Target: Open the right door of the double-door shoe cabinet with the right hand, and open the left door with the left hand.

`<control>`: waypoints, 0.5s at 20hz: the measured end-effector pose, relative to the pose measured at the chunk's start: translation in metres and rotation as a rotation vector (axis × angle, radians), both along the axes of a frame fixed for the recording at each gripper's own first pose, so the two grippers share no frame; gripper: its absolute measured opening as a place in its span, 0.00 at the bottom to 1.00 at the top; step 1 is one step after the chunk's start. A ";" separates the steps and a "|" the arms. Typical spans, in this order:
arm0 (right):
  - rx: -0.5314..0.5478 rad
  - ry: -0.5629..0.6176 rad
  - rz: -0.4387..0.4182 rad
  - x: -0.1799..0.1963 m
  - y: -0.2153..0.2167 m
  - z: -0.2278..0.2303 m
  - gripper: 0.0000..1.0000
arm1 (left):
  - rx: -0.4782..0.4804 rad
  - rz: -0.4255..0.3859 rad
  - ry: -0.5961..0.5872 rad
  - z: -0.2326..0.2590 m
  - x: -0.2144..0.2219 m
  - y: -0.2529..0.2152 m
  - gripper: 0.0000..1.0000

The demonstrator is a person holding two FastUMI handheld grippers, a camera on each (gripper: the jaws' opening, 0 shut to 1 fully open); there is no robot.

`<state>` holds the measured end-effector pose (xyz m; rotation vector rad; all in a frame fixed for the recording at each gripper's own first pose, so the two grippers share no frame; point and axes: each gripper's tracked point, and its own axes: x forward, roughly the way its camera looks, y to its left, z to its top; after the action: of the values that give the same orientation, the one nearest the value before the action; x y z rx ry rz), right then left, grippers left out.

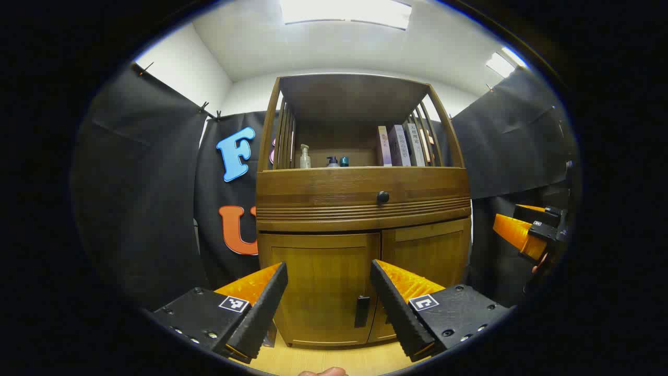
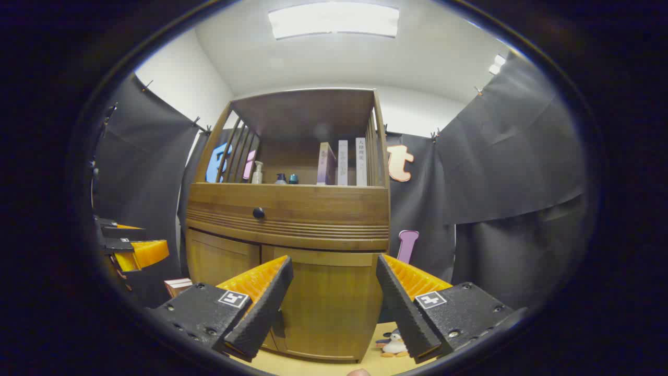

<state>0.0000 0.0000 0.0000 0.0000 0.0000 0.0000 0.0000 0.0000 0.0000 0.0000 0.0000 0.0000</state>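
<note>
The big wooden shoe cabinet (image 1: 360, 209) stood in front of both hand-held grippers, its two doors closed, so no door was opened yet. The right hand-held gripper (image 2: 334, 297) and left hand-held gripper (image 1: 329, 300) had their fingers apart, holding nothing. Next, I think, the right one must reach the right door (image 2: 329, 308), just ahead above the pale wooden floor (image 1: 323, 357).

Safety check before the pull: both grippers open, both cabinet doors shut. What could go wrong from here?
1. The left door has a slim black handle beside the centre seam; the open left gripper might catch the right door edge instead.
2. A penguin toy sits on the floor by the cabinet's right corner; the right door could knock it when swinging out.
3. The right gripper may miss its handle, which its own finger largely hides.
</note>
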 end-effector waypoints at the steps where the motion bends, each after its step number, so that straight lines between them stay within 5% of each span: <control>1: 0.010 -0.002 -0.003 0.002 -0.001 0.000 1.00 | -0.002 0.000 0.002 -0.001 -0.001 0.000 0.95; 10: 0.028 0.028 0.039 0.008 0.014 -0.011 1.00 | -0.028 0.008 -0.024 0.001 -0.002 0.001 1.00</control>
<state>0.0077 0.0135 -0.0107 0.0281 0.0280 0.0386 -0.0025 0.0005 0.0010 -0.0284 -0.0239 0.0080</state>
